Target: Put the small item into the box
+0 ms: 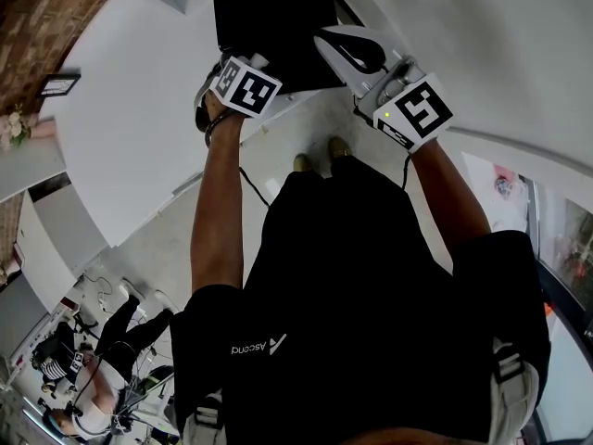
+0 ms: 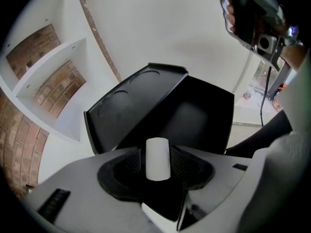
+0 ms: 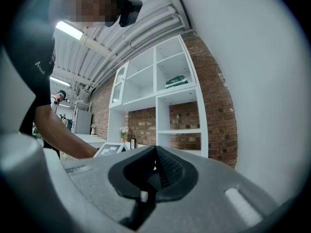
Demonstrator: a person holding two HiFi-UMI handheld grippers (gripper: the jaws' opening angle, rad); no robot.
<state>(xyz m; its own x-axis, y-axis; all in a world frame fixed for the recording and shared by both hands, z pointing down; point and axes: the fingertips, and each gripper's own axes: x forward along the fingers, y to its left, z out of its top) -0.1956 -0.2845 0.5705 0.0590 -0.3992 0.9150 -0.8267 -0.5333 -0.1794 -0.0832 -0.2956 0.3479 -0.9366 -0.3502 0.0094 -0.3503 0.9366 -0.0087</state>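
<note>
left claw (image 1: 237, 65) at black box (image 1: 273, 17) near edge | right claw (image 1: 350, 49) across its right corner (white surface (image 1: 139, 109) beneath)

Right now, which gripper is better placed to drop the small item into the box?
Left: the left gripper holds the white cylinder facing the open black box; the right gripper is shut, empty, facing shelves.
</note>
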